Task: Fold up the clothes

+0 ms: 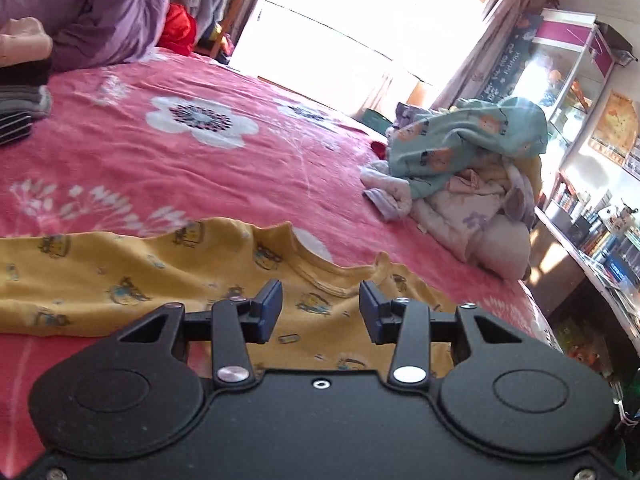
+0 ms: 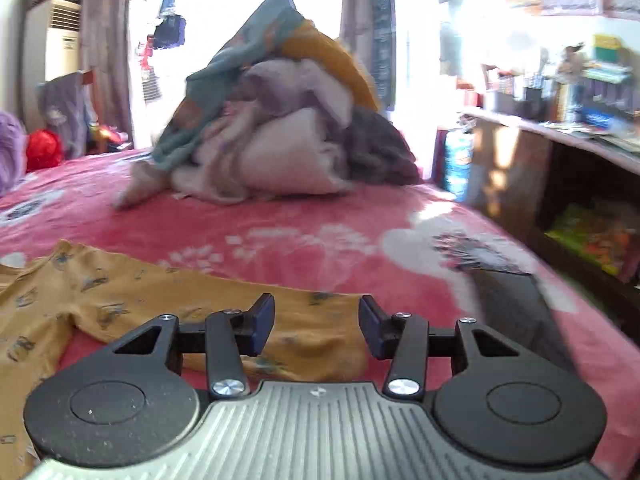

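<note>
Bed (image 1: pixel 120 152) under a pink floral cover, bright window (image 1: pixel 340 20) behind it, bookshelf (image 1: pixel 600 232) on the right side in the left wrist view. Loose clothes pile (image 2: pixel 280 132) sits toward the far right part of the bed; folded stack (image 1: pixel 20 92) at the far left edge.

Yellow printed shirt (image 1: pixel 120 280) lies flat on the near edge of the bed, long axis across the view, neckline (image 1: pixel 316 268) facing away from me toward the window. Right wrist view shows one sleeve (image 2: pixel 312 336) stretched out to the right.

My left tool (image 1: pixel 320 312) is angled down over the collar area, jaws part-way apart, nothing between the pads. My right tool (image 2: pixel 317 326) is angled down over the sleeve end, jaws also part-way apart, not gripping cloth. That view is blurred.
</note>
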`<state>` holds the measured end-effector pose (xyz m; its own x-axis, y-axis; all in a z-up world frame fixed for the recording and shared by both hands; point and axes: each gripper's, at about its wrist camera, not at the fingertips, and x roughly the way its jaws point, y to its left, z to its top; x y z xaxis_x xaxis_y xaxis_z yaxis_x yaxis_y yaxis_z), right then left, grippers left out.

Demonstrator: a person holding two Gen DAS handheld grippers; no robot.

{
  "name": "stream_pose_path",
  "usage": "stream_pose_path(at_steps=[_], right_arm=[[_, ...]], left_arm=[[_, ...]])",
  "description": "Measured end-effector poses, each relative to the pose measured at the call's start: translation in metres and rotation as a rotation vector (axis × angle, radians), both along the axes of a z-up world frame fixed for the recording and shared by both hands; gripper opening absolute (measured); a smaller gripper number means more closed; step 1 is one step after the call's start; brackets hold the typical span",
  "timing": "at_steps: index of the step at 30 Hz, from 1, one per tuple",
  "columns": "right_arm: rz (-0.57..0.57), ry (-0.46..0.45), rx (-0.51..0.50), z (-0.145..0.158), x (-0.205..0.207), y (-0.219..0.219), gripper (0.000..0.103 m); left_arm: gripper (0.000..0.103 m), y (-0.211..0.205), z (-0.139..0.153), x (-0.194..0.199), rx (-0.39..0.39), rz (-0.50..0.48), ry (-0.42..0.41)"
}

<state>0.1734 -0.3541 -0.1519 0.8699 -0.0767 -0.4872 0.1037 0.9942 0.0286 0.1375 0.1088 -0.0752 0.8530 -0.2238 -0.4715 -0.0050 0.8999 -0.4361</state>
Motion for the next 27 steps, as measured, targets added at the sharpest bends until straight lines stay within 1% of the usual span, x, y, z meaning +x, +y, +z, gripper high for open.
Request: stream_pose_path(at_steps=[2, 3, 5, 7, 8, 11, 13, 15, 17, 20, 21, 23, 25, 27], right_arm=[[0.009, 0.141, 0.044, -0.019, 0.019, -0.003, 0.043], [0.003, 0.123, 0.05, -0.018, 0.017, -0.005, 0.042], [-0.009, 0.107, 0.031, -0.008, 0.013, -0.003, 0.041], [-0.001, 0.05, 0.06, -0.001, 0.001, -0.005, 0.043], [0.008, 0.046, 0.086, 0.003, -0.003, -0.005, 0.043], [0.062, 0.044, 0.123, 0.014, -0.013, 0.0, 0.045], [0.118, 0.042, 0.136, 0.021, -0.02, 0.015, 0.045], [0.194, 0.056, 0.157, 0.031, -0.02, 0.035, 0.045], [0.286, 0.079, 0.177, 0.042, -0.017, 0.061, 0.045], [0.474, 0.121, 0.127, 0.066, -0.006, 0.12, 0.045], [0.534, 0.129, 0.118, 0.074, -0.002, 0.139, 0.045], [0.639, 0.135, 0.081, 0.093, 0.007, 0.181, 0.045], [0.735, 0.118, 0.04, 0.107, 0.018, 0.22, 0.047], [0.802, 0.113, -0.019, 0.113, 0.032, 0.258, 0.049]], left_arm=[[0.041, 0.021, 0.0, -0.009, 0.013, 0.056, -0.002], [0.042, 0.034, -0.002, -0.014, 0.017, 0.095, 0.004], [0.043, 0.062, -0.005, -0.024, 0.026, 0.172, 0.018], [0.045, 0.093, -0.011, -0.031, 0.037, 0.229, 0.038], [0.045, 0.107, -0.016, -0.032, 0.041, 0.258, 0.051], [0.046, 0.146, -0.027, -0.033, 0.054, 0.342, 0.082], [0.046, 0.168, -0.032, -0.033, 0.059, 0.409, 0.111], [0.046, 0.185, -0.035, -0.033, 0.042, 0.457, 0.125], [0.046, 0.195, -0.035, -0.028, 0.018, 0.45, 0.117], [0.047, 0.193, -0.032, -0.009, 0.032, 0.364, 0.105], [0.047, 0.192, -0.034, -0.004, 0.02, 0.344, 0.106], [0.047, 0.19, -0.04, 0.004, -0.019, 0.322, 0.111], [0.047, 0.188, -0.044, 0.009, -0.042, 0.307, 0.116], [0.047, 0.191, -0.047, 0.01, -0.063, 0.311, 0.126]])
